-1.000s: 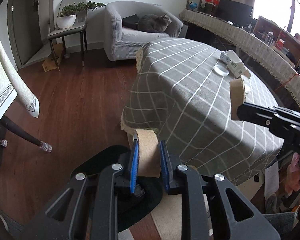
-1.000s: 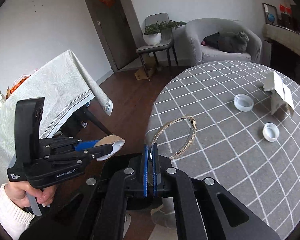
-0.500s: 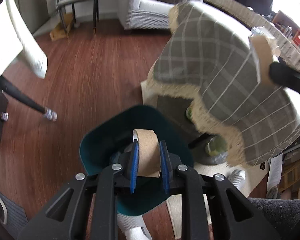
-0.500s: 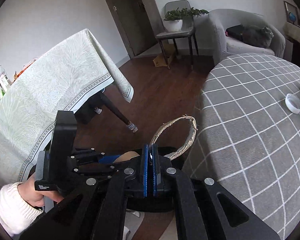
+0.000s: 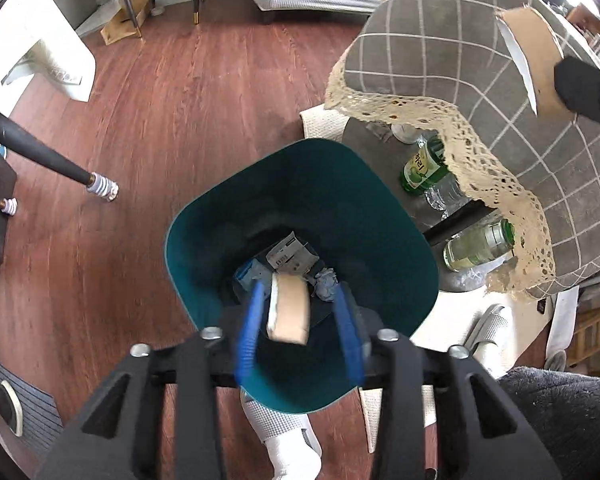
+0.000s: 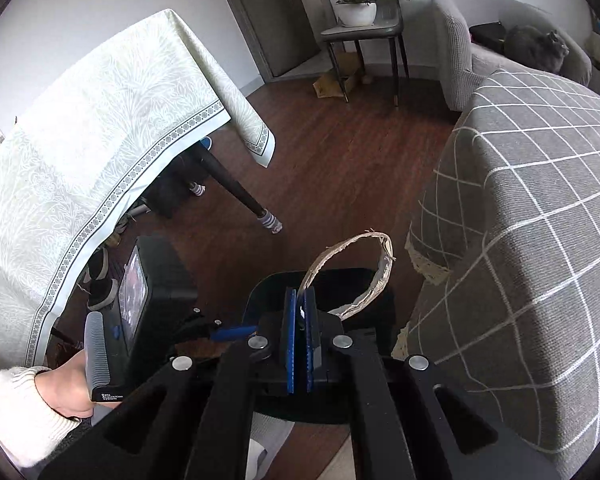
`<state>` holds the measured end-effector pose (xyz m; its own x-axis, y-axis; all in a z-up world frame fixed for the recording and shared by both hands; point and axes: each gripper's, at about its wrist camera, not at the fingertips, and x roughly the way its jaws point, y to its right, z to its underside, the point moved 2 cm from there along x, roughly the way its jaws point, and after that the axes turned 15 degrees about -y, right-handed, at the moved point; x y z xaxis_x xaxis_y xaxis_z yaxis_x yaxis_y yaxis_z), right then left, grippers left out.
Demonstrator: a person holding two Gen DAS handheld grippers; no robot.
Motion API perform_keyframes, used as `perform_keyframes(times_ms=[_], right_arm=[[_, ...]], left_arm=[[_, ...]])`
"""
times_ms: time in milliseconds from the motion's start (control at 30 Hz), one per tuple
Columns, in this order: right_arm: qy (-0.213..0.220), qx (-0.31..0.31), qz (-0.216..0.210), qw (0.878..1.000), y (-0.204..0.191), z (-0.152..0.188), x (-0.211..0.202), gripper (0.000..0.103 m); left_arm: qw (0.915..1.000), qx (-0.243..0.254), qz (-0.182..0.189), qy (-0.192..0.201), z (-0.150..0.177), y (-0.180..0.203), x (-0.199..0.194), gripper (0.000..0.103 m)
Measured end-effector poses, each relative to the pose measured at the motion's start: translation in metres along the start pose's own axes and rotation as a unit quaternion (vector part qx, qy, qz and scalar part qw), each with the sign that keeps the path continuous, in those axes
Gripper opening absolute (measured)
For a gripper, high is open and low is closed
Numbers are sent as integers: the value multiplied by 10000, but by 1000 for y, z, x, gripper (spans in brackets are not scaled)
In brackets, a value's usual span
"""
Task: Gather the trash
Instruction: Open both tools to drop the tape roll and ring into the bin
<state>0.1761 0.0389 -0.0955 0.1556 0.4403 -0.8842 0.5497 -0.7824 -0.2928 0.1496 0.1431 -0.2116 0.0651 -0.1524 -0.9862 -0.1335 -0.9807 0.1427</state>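
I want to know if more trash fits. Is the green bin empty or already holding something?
Not empty. The left wrist view shows crumpled paper and a labelled wrapper at the bottom of the bin, which is far from full.

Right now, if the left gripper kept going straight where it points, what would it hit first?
Probably the cardboard tape roll loose between its just-opened jaws, then the trash in the bottom of the teal bin. Depth is hard to judge.

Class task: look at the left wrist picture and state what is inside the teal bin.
Inside the teal bin: a labelled white packet, crumpled blue-grey scraps and a cardboard tape core dropping in. The bottom beneath them is hidden.
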Motion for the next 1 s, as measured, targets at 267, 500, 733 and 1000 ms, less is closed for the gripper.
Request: perform_keyframes(times_ms=[267,500,733,1000], right_arm=[[-237,-19,33,9997,-4,-5,20,4],[-553,-36,82,9984,-6,-1,46,4],[-951,-21,64,9954,-1,5,74,4],[-1497,62,-94,9887,5,18,117,4]], left_arm=[[9997,-100,-80,213,2,-16,-16,51],[9958,-201,-55,887,3,-19,-57,58],[9895,-365,34,1397,0,-21,-95,56],[9826,-321,216,1816,-4,-12,-128,36]])
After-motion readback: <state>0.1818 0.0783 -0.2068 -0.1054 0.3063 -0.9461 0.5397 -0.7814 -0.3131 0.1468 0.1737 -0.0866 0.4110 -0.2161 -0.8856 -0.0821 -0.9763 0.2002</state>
